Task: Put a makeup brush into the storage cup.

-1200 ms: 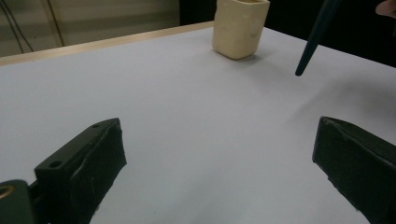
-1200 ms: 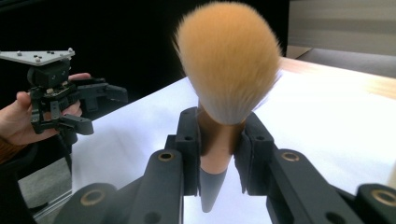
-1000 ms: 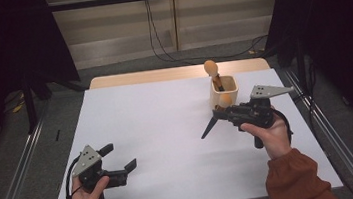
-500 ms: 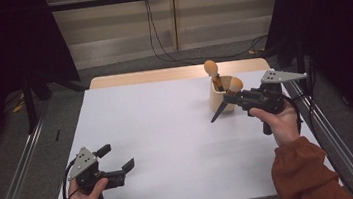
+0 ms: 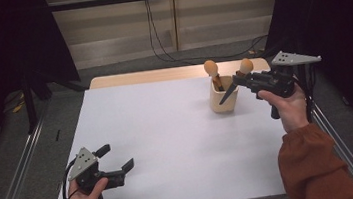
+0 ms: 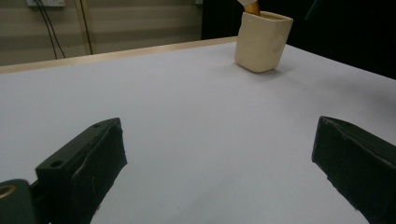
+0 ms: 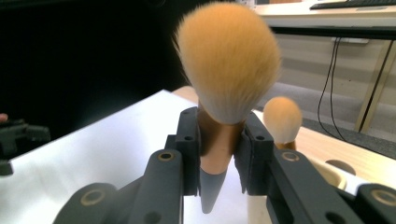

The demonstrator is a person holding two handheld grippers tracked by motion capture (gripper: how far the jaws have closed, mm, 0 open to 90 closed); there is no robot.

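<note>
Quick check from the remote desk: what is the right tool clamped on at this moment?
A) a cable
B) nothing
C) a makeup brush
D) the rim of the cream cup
C: the right tool pinches the makeup brush by its brown handle, above the cream cup.

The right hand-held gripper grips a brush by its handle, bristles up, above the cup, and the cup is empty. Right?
Not quite: the cup is not empty. The high view shows a second brush standing in it. The right hand-held gripper does grip its brush bristles up.

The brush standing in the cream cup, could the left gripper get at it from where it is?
Probably yes: the left gripper is open, and bare table lies between it and the brush in the cup.
</note>
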